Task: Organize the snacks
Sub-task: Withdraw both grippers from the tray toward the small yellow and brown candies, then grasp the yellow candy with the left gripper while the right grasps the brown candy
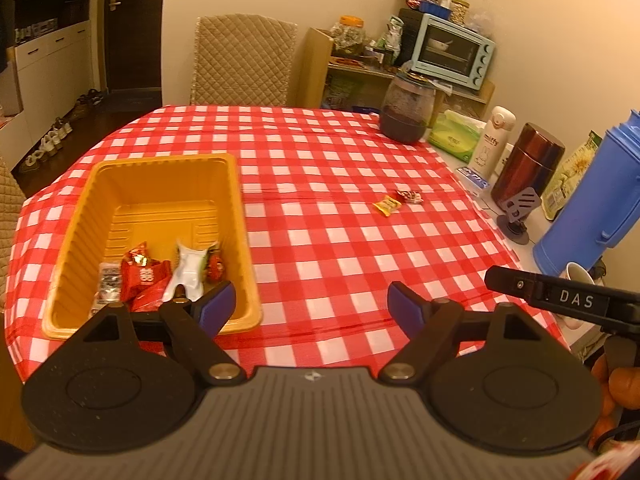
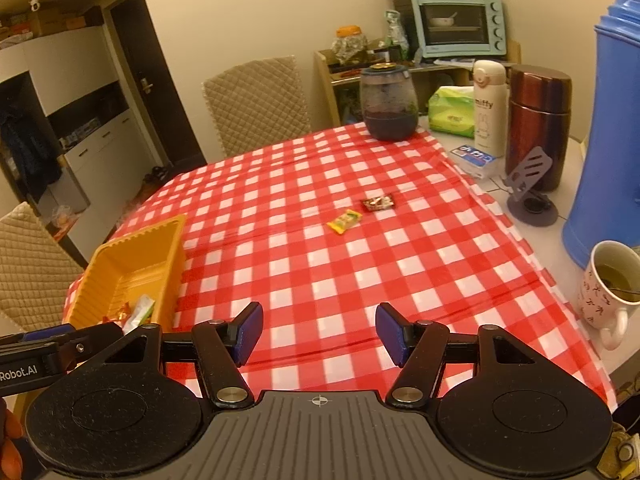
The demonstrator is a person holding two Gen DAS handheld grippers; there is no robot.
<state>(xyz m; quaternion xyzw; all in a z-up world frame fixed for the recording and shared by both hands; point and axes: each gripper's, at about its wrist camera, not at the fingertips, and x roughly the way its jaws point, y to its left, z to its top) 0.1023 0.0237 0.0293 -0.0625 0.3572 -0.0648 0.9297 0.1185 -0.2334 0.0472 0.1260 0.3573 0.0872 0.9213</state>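
An orange tray (image 1: 236,216) (image 2: 172,248) sits on the left of the red-checked table and holds several wrapped snacks (image 1: 160,276) at its near end. A yellow snack (image 1: 386,205) (image 2: 344,221) and a dark red snack (image 1: 409,196) (image 2: 377,203) lie loose on the cloth further out. My left gripper (image 1: 312,312) hovers open over the tray's near right corner, nothing between its blue pads. My right gripper (image 2: 319,334) is open and empty above bare cloth, well short of the two loose snacks. Its black body (image 1: 560,300) shows at the right edge of the left wrist view.
Along the right side stand a blue jug (image 2: 604,140), a mug of tea (image 2: 612,292), a maroon flask (image 2: 538,120), a white bottle (image 2: 488,104), a tissue pack (image 2: 452,110), a phone stand (image 2: 530,184) and a dark jar (image 2: 388,100). A quilted chair (image 1: 242,60) stands beyond the table.
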